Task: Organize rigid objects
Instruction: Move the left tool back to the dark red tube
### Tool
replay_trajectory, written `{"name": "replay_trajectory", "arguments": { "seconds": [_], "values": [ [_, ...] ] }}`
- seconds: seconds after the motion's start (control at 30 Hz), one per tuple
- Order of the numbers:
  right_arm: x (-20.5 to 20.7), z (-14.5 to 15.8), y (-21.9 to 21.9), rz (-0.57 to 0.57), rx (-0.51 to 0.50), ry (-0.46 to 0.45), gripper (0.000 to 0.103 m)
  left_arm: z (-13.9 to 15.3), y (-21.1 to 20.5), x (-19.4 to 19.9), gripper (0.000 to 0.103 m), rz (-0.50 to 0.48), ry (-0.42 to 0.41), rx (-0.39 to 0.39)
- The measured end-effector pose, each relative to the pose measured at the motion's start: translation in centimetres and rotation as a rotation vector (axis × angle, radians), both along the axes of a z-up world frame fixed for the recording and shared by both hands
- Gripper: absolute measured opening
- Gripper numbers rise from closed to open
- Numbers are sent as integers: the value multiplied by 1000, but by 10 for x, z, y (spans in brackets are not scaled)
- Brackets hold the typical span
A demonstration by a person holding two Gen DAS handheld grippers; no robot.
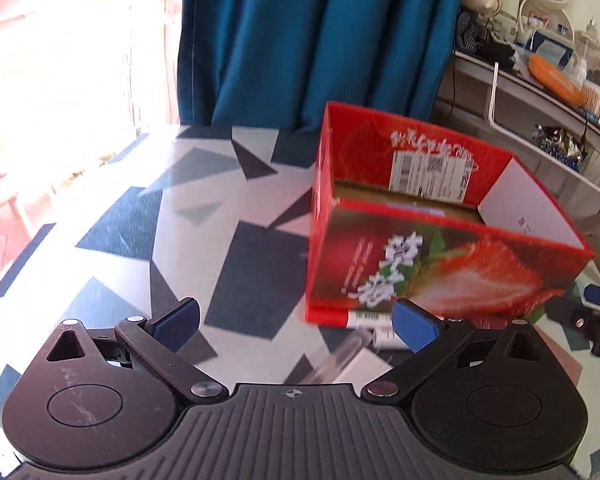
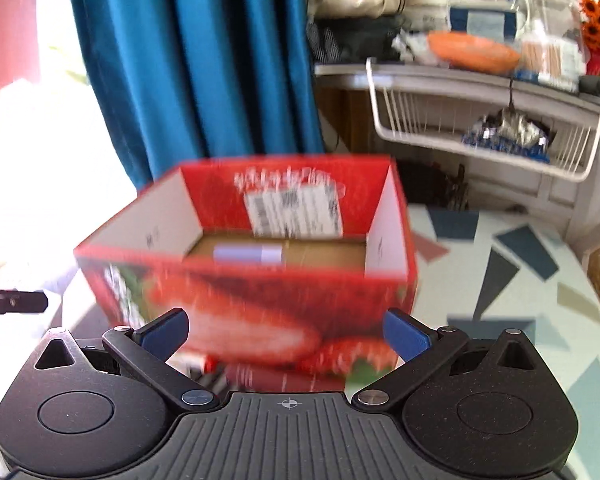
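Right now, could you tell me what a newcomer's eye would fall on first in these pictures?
The open red strawberry box on the patterned table, a pale purple tube lying on its floor. Behind it hangs a deep blue curtain. Both the left gripper and right gripper are open before the box.

Tools: two, left tool [image 1: 296, 326] and right tool [image 2: 286, 334], each with two blue-padded fingers, jaws spread wide, nothing between them

Boxes: one, red strawberry box [image 1: 440, 264], top open, on the worktop [image 1: 236, 248]

Items inside box: one pale purple tube [image 2: 248, 254] on the box floor; blur prevents any further count

Items at near foot of box: two white tubes [image 1: 366, 320], possibly more, blurred

Curtains: one, blue curtain [image 1: 320, 40]

Wire baskets: one basket [image 2: 480, 148] hung under the shelf

Orange dishes on shelf: one dish [image 2: 472, 52]
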State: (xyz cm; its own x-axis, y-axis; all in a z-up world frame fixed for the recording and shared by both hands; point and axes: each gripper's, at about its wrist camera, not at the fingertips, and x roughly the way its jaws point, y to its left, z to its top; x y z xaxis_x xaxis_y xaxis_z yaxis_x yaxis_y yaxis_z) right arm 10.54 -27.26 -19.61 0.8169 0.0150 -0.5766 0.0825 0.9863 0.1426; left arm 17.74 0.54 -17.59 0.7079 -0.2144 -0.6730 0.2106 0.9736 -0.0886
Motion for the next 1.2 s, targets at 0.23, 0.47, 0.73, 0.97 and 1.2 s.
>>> {"name": "replay_trajectory", "arguments": {
  "seconds": [0.23, 0.47, 0.73, 0.97, 1.2],
  "values": [
    [0, -34, 10, 16, -4, 83, 103, -19, -6, -3, 102, -13, 30, 15],
    [3, -49, 1, -4, 17, 104, 103, -32, -14, 0, 98, -48, 70, -1],
    [5, -62, -7, -32, 44, 129, 103, -39, -10, 1, 97, -37, 97, -12],
    [7, -65, -8, -26, 46, 134, 102, -43, -9, 4, 94, -39, 120, -21],
    [7, -65, -5, -19, 46, 127, 102, -45, -4, 4, 90, -27, 140, -38]
  ]
}}
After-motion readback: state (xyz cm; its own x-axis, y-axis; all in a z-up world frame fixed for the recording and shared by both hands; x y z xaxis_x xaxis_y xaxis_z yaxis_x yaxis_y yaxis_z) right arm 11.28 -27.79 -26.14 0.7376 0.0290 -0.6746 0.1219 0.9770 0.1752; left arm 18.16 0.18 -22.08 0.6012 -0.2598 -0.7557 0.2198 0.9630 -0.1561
